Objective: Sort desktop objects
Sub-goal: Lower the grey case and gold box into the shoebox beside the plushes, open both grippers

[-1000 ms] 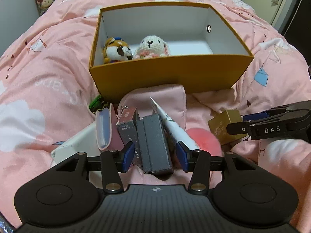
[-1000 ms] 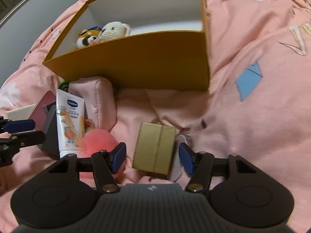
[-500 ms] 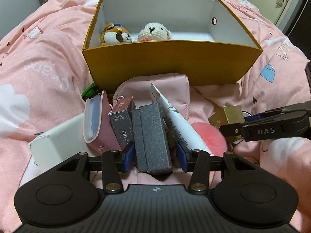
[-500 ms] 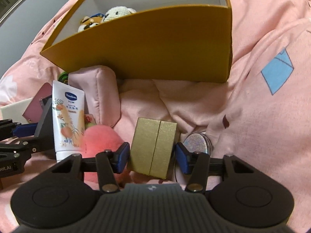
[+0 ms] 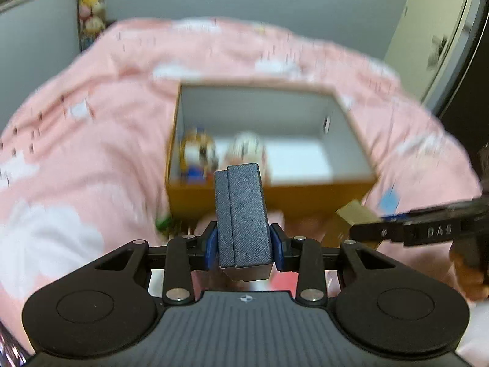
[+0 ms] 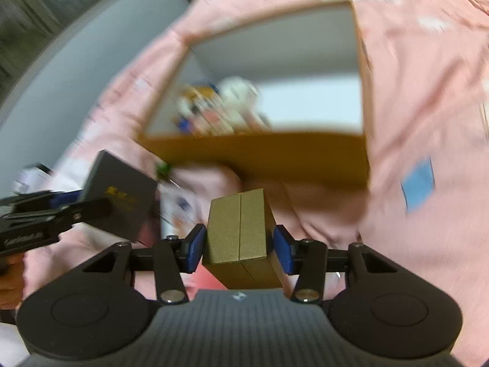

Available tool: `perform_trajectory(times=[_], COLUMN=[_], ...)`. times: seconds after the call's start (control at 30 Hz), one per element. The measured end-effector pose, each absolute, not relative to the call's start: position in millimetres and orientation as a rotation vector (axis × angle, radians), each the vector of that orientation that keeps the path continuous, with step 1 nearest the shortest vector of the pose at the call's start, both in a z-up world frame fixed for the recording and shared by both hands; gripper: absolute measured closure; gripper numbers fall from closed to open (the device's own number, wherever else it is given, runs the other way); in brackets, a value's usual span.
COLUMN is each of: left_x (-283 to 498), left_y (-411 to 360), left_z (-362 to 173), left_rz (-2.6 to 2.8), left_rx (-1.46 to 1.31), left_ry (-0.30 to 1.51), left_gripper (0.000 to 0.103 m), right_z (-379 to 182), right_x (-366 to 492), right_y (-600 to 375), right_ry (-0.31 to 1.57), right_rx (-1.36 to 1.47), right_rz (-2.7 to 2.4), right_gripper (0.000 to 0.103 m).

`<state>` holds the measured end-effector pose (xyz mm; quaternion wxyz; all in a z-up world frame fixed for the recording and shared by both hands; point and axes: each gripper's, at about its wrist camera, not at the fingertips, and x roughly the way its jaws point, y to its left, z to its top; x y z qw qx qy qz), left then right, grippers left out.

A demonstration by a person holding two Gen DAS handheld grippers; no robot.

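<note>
Now both pickups look done and the carry toward the yellow storage box [image 5: 269, 197] is in hand. The left tongs [image 5: 243, 242], whose jaws have just been closing, clamp a dark grey box [image 5: 243, 214] between their blue pads, lifted clear of the pink bed cover [image 5: 76, 159]. The right tongs [image 6: 240, 247], likewise just closed in, pinch a gold box [image 6: 237, 229] about midway along its sides. The storage box lies ahead of and below both tongs, open at the top, with two soft toys [image 5: 223, 151] in its left part. Next, each load likely needs carrying over the near wall to the bare floor right of the toys, without the two tongs colliding.
</note>
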<state>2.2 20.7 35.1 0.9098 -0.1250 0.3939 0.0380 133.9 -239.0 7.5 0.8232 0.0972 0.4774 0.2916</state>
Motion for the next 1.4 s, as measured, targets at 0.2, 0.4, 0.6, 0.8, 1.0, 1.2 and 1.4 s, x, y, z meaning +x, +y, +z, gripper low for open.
perform_trajectory(times=[0.2, 0.4, 0.6, 0.8, 1.0, 1.2, 1.4], left_x=[25.7, 72.2, 128.9, 152.2, 158.2, 158.7, 157.5], left_y=[15.3, 20.2, 10.1, 12.1, 3.4, -1.8, -1.9], left_z=[51.0, 54.3, 12.8, -26.6, -44.0, -50.2, -51.7], left_rz=[0.083, 0.004, -0.038, -0.053, -0.038, -0.018, -0.034], left_rx=[-0.241, -0.331, -0.304, -0.333, -0.298, -0.262, -0.249], left_ry=[0.72, 0.69, 0.818, 0.904, 0.951, 0.989, 0.979], left_gripper=[0.063, 0.063, 0.063, 0.063, 0.063, 0.063, 0.062], right_z=[38.7, 52.3, 18.5, -14.6, -16.0, -11.3, -21.4], right_x=[150.0, 187.6, 233.8, 252.4, 256.3, 257.2, 263.5], right_y=[-244.9, -238.8, -229.8, -227.3, -217.5, -211.2, -196.9], right_ry=[0.85, 0.804, 0.896, 0.943, 0.927, 0.967, 1.026], right_rx=[0.277, 0.349, 0.344, 0.325, 0.251, 0.263, 0.214], right_rz=[0.597, 0.539, 0.458, 0.405, 0.378, 0.386, 0.342], right_gripper=[0.052, 0.052, 0.052, 0.053, 0.052, 0.053, 0.053])
